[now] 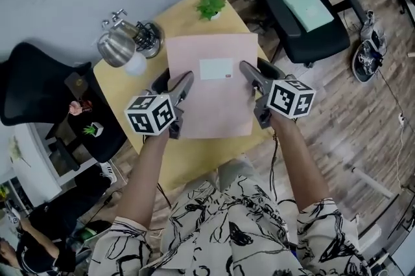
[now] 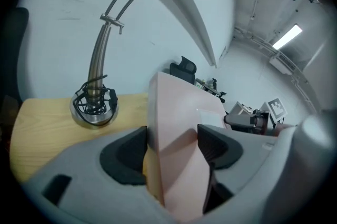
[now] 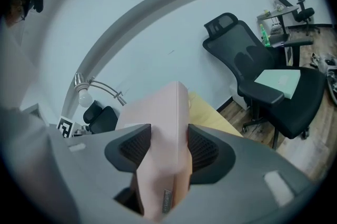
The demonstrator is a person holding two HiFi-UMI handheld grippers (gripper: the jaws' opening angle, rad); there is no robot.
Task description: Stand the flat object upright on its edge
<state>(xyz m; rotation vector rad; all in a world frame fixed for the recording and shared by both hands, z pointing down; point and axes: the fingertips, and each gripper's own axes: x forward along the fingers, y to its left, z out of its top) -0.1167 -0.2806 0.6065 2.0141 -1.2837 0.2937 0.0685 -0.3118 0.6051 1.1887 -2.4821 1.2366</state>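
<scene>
Pink flat box (image 1: 211, 96) is held in both sets of tongs, over the yellow bench (image 1: 113, 83)!

Head view: the left tongs (image 1: 183, 81) bite its left edge and the right tongs (image 1: 248, 70) its right edge, with the white label (image 1: 216, 69) facing the camera. One grip per side makes sense to me, since a wide, thin thing like this would swing from a single pinch. A desk lamp (image 1: 120, 45) and a small green plant (image 1: 211, 4) stand at the far end of the bench, so the room back there looks tight.

Left gripper view: the tongs are clenched on the box, its pink body running out between the pads, and the lamp's round base sits beyond on the bench.

Right gripper view: same story, pads pressed against both pink faces, the box rising between them and a black office chair (image 3: 263, 75) behind. No view shows whether the lower edge touches the bench. My read is that the box is being brought toward upright and is not yet standing.
</scene>
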